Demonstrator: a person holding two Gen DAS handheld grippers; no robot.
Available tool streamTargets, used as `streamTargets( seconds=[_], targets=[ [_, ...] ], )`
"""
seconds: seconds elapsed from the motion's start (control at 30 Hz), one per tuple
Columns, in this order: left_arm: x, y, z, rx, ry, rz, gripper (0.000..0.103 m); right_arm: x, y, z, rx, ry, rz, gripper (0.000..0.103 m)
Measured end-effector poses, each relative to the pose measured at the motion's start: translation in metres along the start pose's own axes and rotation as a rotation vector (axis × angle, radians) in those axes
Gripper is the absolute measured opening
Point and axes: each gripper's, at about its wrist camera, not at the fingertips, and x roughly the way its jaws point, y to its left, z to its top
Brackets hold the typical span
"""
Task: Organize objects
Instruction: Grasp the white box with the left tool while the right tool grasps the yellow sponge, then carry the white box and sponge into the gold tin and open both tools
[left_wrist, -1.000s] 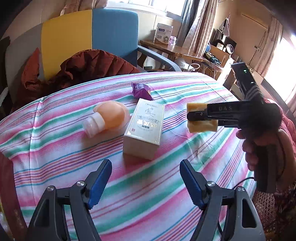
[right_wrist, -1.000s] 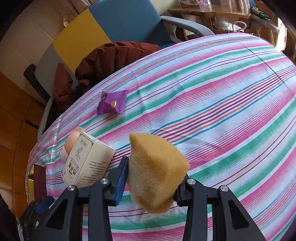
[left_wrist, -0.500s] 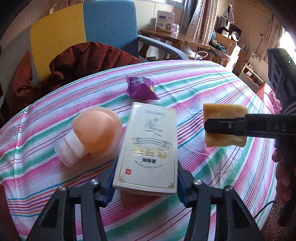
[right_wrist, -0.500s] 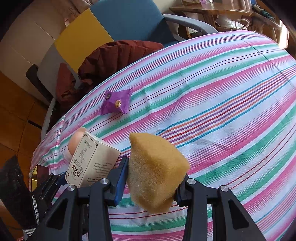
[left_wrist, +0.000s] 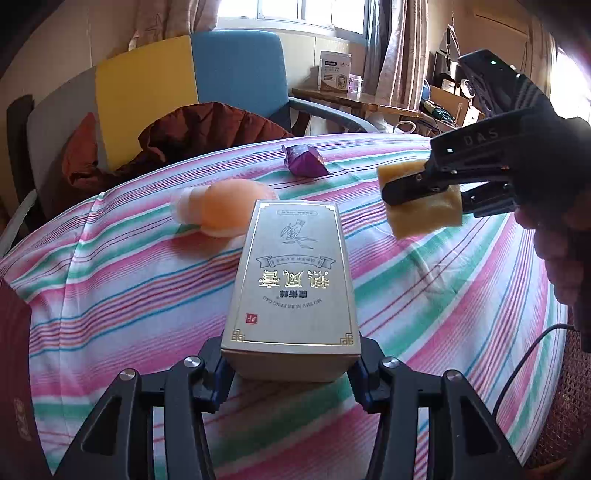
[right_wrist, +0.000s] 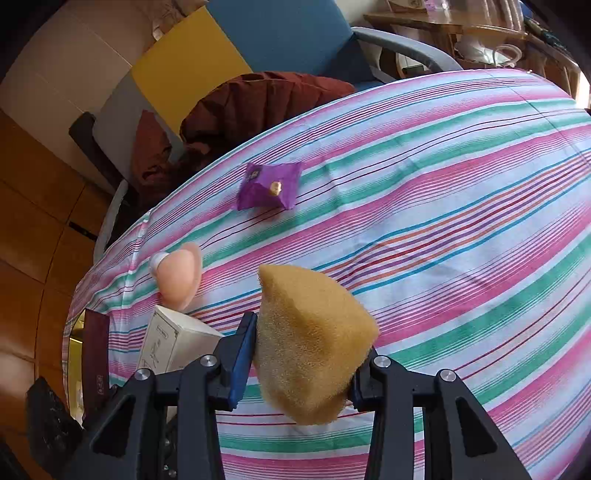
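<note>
A pale gold-printed box (left_wrist: 291, 266) lies lengthwise on the striped tablecloth (left_wrist: 424, 314). Its near end sits between the fingers of my left gripper (left_wrist: 291, 363), whose jaws are closing and whose pads press its sides. The same box (right_wrist: 173, 343) shows at the lower left of the right wrist view. My right gripper (right_wrist: 304, 354) is shut on a yellow sponge (right_wrist: 310, 339). It hovers to the right of the box with the sponge (left_wrist: 424, 218) above the cloth. An orange bottle with a clear cap (left_wrist: 225, 210) lies just behind the box. A purple packet (left_wrist: 304, 162) lies farther back.
A chair with a yellow and blue back (left_wrist: 184, 85) holds a maroon jacket (left_wrist: 207, 129) behind the table. A dark red flat item (right_wrist: 94, 354) lies at the table's left edge. A wooden side table with a white carton (left_wrist: 334, 72) stands at the back right. A cable (left_wrist: 517, 373) hangs by the right edge.
My left gripper came forward and down to the box, and its jaws went from wide open to closed around the box's near end. The right gripper with the sponge shifted slightly.
</note>
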Motion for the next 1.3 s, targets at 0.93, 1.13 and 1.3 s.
streamTargets(
  seconds=[0.93,1.13,1.3],
  targets=[
    [-0.110,0.065,-0.055,-0.159,-0.098,0.002,0.052,0.042,0.076,-0.048,-0.267,0.035,0.028,0.035],
    [-0.136,0.110,-0.058,-0.251,-0.131,0.048,0.052,0.045,0.082,-0.054,-0.292,0.025,-0.008,0.035],
    [-0.151,0.160,-0.066,-0.330,-0.130,0.115,0.052,0.043,0.075,-0.055,-0.237,0.004,0.011,0.035]
  ],
)
